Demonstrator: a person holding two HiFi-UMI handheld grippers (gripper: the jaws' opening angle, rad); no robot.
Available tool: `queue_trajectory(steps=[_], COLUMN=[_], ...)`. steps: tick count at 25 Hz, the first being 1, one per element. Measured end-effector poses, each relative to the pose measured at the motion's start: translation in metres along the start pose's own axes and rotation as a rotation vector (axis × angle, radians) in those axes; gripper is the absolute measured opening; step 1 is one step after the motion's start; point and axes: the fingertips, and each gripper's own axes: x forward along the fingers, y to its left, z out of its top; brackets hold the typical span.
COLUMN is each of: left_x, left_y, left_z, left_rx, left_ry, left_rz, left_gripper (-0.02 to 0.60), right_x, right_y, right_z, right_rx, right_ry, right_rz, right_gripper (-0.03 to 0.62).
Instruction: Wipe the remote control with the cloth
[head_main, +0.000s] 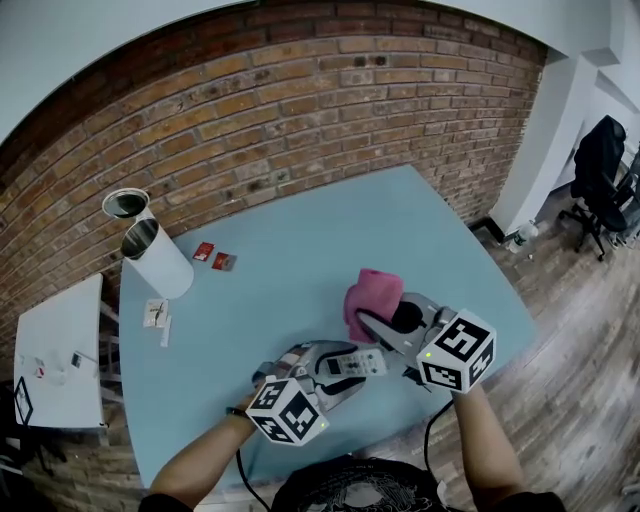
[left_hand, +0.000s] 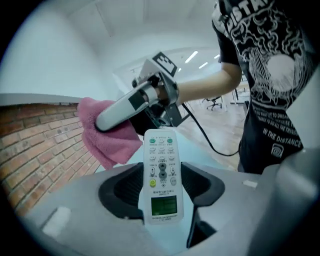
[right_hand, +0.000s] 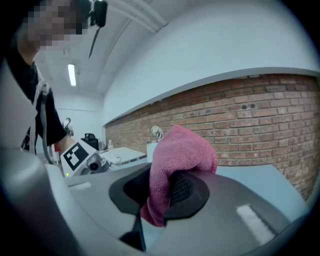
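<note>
Left gripper (left_hand: 161, 189): clamped on the remote control (left_hand: 161, 170), with one black pad against each long side of the casing. The remote lies lengthwise along the jaws, button face and green display upward, display end nearest the gripper body and far end projecting past the tips. In the head view the person's left forearm (head_main: 198, 462) comes up from the lower edge, and this gripper points forward and to the right, tilted downward, carrying the remote above the near edge of the light blue table (head_main: 300, 240). Right gripper (right_hand: 162, 192): closed on the pink cloth (right_hand: 176, 152), which is pinched between its black pads, bunches up above them and hangs a little below. The right forearm (head_main: 487, 440) enters from the lower right; this gripper is held close to level and directed across to the left, toward the left gripper. The left gripper view shows the cloth draped under the right gripper's white finger, just beside the far end of the remote on its left; whether cloth and remote touch cannot be determined. Both items are held clear of the table surface. Elsewhere on the table, well apart from the work: a white cylinder (head_main: 158, 258) and two small red packets (head_main: 214, 256) near the brick wall (head_main: 300, 100).
</note>
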Motion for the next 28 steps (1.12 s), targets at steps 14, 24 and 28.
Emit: queue_trajectory(steps=[14,24,28], left_x=[-0.022,-0.029,-0.031], left_y=[0.001,0.002,0.002], left_z=[0.075,0.092,0.1], left_rx=[-0.052,-0.053,-0.043], left_ry=[-0.235,-0.293,-0.31], left_rz=[-0.05,-0.047,-0.044], left_gripper=[0.238,0.238,0.238], right_x=[0.003,0.009,0.013], right_y=[0.006,0.013,0.015], right_z=[-0.007,-0.015,-0.021], right_rx=[0.402,0.488,0.506], right_ry=[-0.082,-0.115,-0.105], right_rz=[0.245,0.313,0.32], right_gripper=[0.063,0.063,0.063])
